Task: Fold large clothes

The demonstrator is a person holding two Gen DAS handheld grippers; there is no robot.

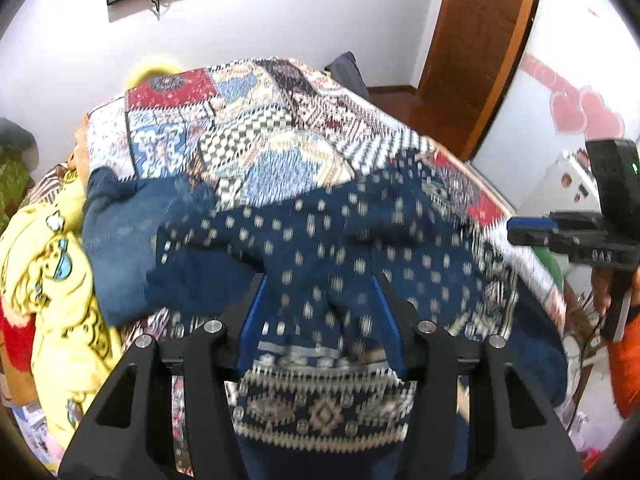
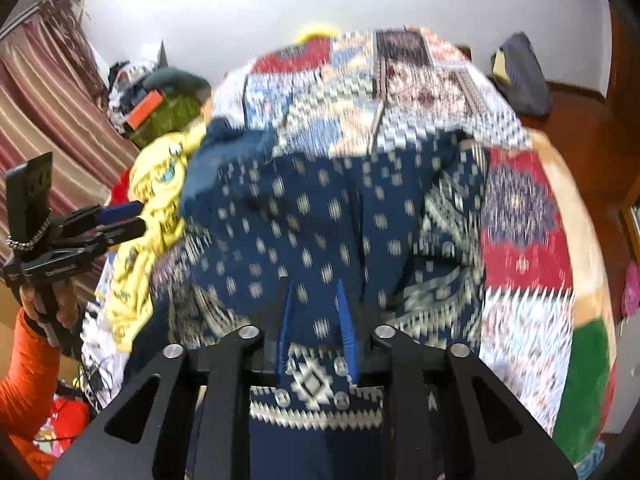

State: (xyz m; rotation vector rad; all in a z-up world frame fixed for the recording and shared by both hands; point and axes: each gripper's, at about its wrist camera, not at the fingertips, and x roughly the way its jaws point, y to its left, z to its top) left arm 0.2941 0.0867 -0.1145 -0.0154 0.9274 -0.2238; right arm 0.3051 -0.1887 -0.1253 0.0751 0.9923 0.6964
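While the big patchwork quilt (image 1: 256,128) of red, blue and cream blocks covers the bed from edge to edge, the large navy knitted garment (image 1: 320,240) with pale flecks and a cream diamond-patterned hem band lies spread across its near half, rumpled and only partly flattened. Off to the left side sits a crumpled yellow cartoon-print cloth (image 1: 52,264), touching the navy piece's plain blue sleeve. Now to the tools: the left gripper (image 1: 320,300) has its blue fingers parted, the patterned hem lying loose between them with no pinch visible, so it looks released. Over on the other side, the right gripper (image 2: 318,316) has a narrower gap, fabric running between its blue fingers too, and the pads appear to stand clear of the cloth. Both frames are smeared, so that reading is a cautious one. My call: a fold of the hem edge has been laid down and let go. Next up, both tools need to lift clear, find a fresh edge or sleeve, and pinch cleanly through one layer.
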